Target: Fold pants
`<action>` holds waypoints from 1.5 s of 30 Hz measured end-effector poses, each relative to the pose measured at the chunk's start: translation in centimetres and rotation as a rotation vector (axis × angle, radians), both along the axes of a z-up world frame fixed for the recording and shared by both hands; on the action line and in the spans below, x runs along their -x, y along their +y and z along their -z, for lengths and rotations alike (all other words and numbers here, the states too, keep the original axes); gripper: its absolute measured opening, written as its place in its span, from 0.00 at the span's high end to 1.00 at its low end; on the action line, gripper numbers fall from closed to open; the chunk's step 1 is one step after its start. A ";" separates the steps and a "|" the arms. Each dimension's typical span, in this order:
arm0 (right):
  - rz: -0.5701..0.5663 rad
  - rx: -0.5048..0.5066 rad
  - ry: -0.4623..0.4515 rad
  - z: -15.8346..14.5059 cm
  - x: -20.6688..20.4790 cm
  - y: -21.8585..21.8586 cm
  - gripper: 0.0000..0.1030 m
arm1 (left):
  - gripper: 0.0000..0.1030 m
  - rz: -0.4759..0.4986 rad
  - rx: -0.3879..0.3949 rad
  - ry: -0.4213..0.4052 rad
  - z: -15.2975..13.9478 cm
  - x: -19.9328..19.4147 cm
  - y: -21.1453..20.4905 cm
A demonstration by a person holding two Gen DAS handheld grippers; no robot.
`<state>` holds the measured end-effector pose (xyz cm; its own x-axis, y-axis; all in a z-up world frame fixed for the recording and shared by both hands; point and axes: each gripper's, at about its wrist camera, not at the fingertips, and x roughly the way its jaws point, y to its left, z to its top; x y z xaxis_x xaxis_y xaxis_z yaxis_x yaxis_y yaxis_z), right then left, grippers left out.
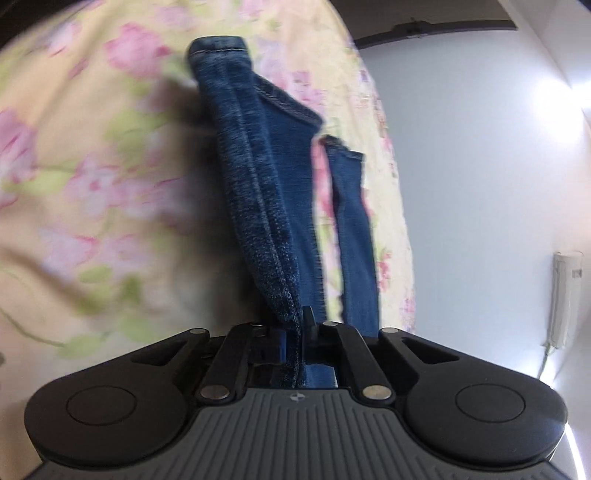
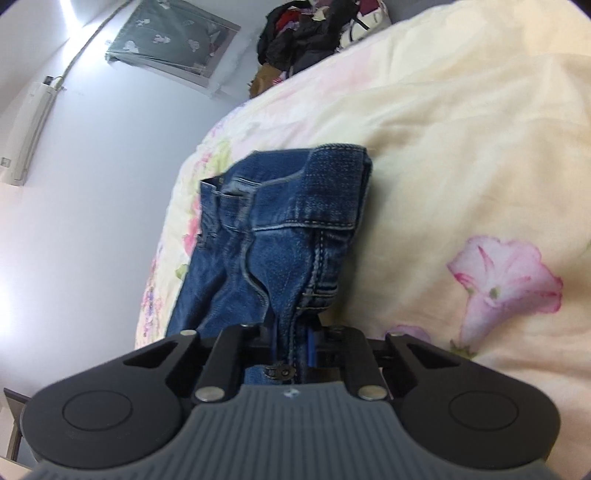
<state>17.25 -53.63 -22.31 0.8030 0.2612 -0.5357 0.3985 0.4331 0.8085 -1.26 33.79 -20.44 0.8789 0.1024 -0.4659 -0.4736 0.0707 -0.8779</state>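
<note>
Blue denim pants lie on a floral bedspread. In the left wrist view the pant legs (image 1: 273, 177) stretch away from the camera, hems at the far end, and my left gripper (image 1: 295, 332) is shut on a bunched fold of the leg fabric. In the right wrist view the waistband end of the pants (image 2: 295, 229) shows pockets and fly seam, and my right gripper (image 2: 291, 343) is shut on the denim beside the fly, with a metal button (image 2: 280, 372) just behind the jaws. The fingertips of both grippers are mostly hidden by cloth.
The cream bedspread (image 2: 461, 166) with pink flowers covers the bed. Its edge (image 1: 391, 206) runs close beside the pants, with a pale wall beyond. A pile of dark clothes (image 2: 306, 33) sits at the far end, and an air conditioner (image 2: 29, 129) hangs on the wall.
</note>
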 end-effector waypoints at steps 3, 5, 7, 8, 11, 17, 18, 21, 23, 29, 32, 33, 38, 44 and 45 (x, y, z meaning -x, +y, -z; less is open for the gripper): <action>-0.015 -0.009 -0.042 -1.9 -0.6 0.2 0.91 | 0.95 0.027 -0.010 -0.009 -2.0 -1.1 0.5; -0.027 -0.014 -0.067 -3.4 -1.3 0.3 0.91 | 0.95 0.050 -0.017 -0.021 -3.3 -2.1 1.0; -0.037 -0.021 -0.092 -4.9 -1.9 0.4 0.91 | 0.95 0.076 -0.041 -0.025 -4.8 -3.1 1.4; -0.040 -0.026 -0.105 -5.7 -2.3 0.3 0.92 | 0.95 0.090 -0.058 -0.027 -5.5 -3.6 1.6; -0.048 -0.032 -0.129 -7.9 -3.3 0.3 0.92 | 0.95 0.124 -0.096 -0.031 -7.4 -5.1 2.0; -0.059 -0.033 -0.137 -9.7 -3.5 -0.1 0.92 | 0.95 0.164 -0.083 0.037 -7.6 -7.2 2.4; -0.056 -0.037 -0.127 -9.5 -3.5 -0.1 0.92 | 0.95 0.170 -0.078 0.053 -7.3 -7.5 2.4; -0.039 -0.061 -0.089 -8.8 -3.7 -0.2 0.92 | 0.95 0.193 -0.081 0.054 -6.9 -8.0 2.6; -0.035 -0.068 -0.081 -8.5 -4.0 -0.2 0.92 | 0.95 0.219 -0.082 0.030 -7.3 -8.6 2.6; -0.079 -0.034 -0.122 -11.8 -9.6 1.3 0.92 | 0.95 0.249 -0.055 0.095 -9.2 -14.3 4.5; -0.094 0.014 -0.079 -13.3 -14.4 2.6 0.92 | 0.95 0.256 -0.025 0.193 -9.4 -19.0 5.9; -0.097 0.029 -0.061 -13.5 -15.9 3.0 0.92 | 0.95 0.263 -0.034 0.227 -9.5 -20.7 6.2; -0.112 0.110 0.025 -12.9 -25.0 5.5 0.92 | 0.95 0.271 -0.052 0.327 -8.5 -27.5 7.2; -0.142 0.183 0.109 -10.5 -33.7 8.4 0.93 | 0.92 0.267 -0.037 0.460 -5.8 -32.8 8.5; -0.151 0.200 0.126 -9.9 -34.8 9.0 0.93 | 0.90 0.270 -0.041 0.465 -5.4 -33.4 8.6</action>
